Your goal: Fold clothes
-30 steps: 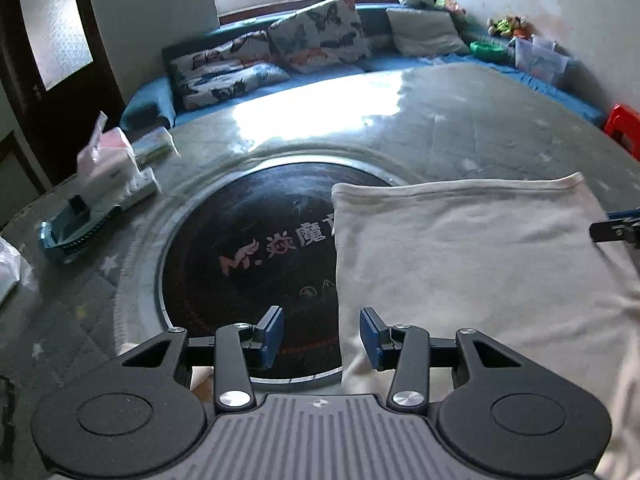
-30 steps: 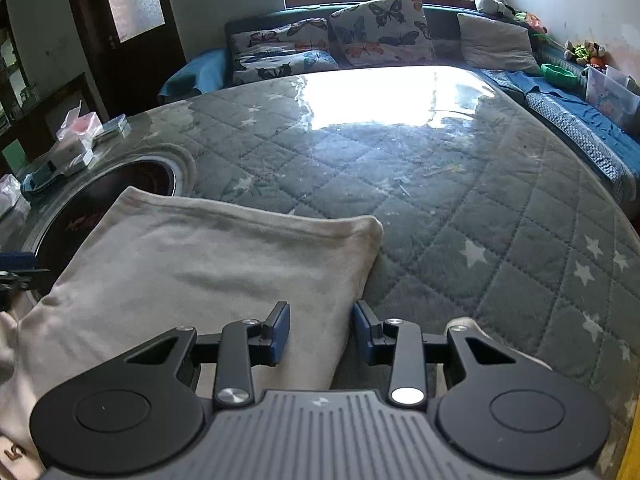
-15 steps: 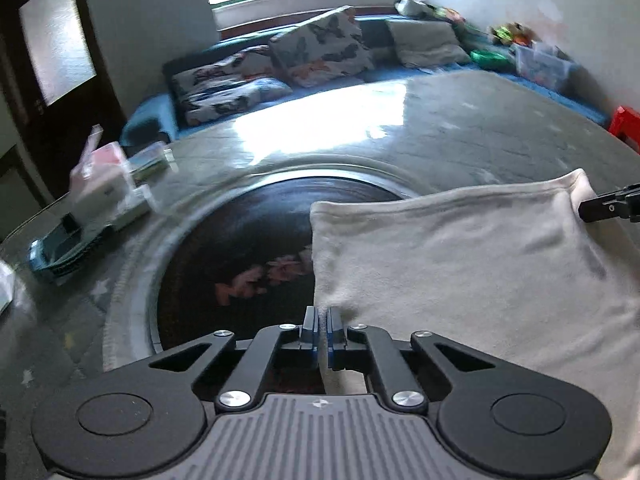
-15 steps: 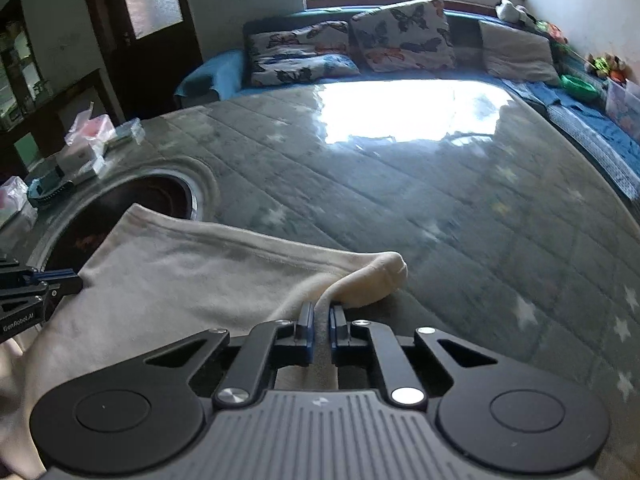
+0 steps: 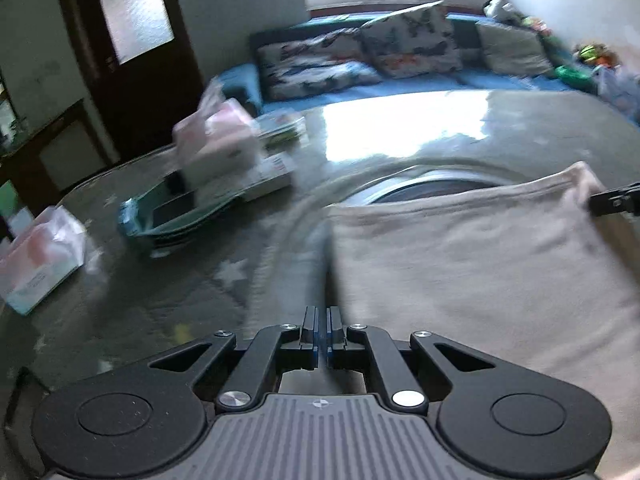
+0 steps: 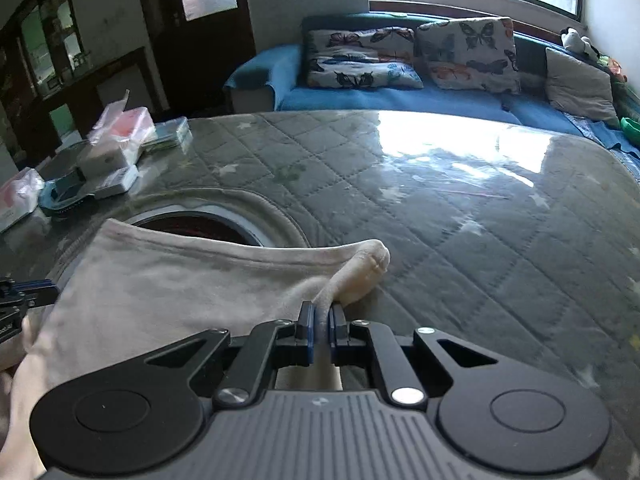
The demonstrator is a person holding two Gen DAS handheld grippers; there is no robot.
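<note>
the cream garment (image 6: pixel 168 300) lies spread over the near part of the quilted surface (image 6: pixel 460 208), its far hem crossing the dark round inset (image 6: pixel 200 224) towards the left edge

the right gripper (image 6: pixel 320 332) has its jaws pinched tight on the garment's right side edge, and the cloth bunches into a rolled corner just beyond the tips, so that side looks raised off the surface

the left gripper (image 5: pixel 321 334) has its jaws drawn together at the garment's left side edge (image 5: pixel 460 272); the view is blurred, so the cloth between them is judged rather than plainly seen

holding both side edges level keeps the hem taut and straight, which suits carrying one part over another to make a fold

the tissue packs (image 6: pixel 116 136) and the teal tray (image 6: pixel 64 200) sit near the far left edge, well apart from the cloth
</note>
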